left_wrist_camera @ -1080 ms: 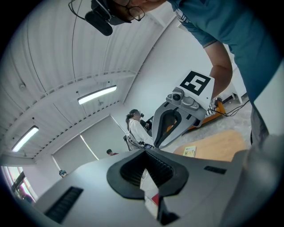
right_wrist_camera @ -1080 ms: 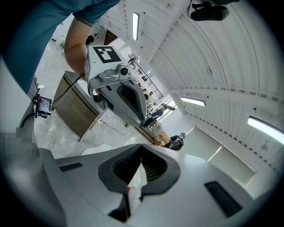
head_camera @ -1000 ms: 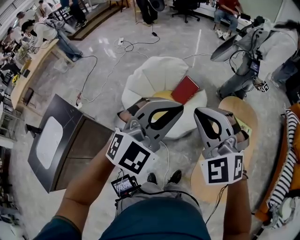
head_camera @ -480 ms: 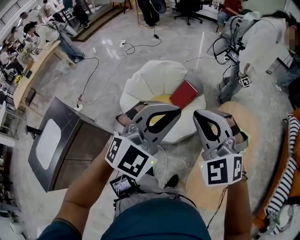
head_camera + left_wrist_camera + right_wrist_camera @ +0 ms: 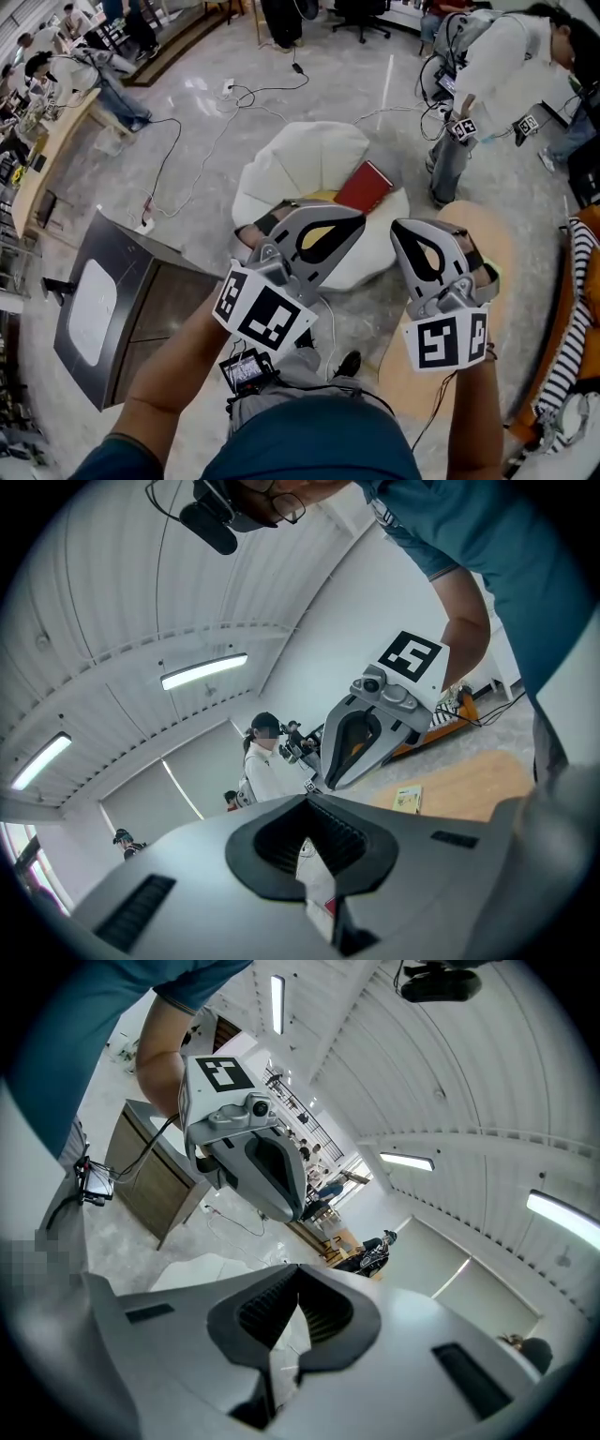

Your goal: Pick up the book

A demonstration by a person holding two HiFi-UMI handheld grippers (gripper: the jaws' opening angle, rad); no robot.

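On the floor at far left stands a dark cabinet (image 5: 141,309). My left gripper (image 5: 352,222) has its jaws pressed together, nothing between them. Just beyond its tip, the red book (image 5: 364,186) lies on the white beanbag (image 5: 300,164). My right gripper (image 5: 401,230) is likewise closed and empty, with the round wooden table (image 5: 497,248) at right.

Teal short-sleeved shirt (image 5: 309,442); light grey left gripper (image 5: 359,218) and right gripper (image 5: 398,228), each bearing a black-and-white marker cube (image 5: 264,310); small cabled screen unit (image 5: 247,371) at the waist.
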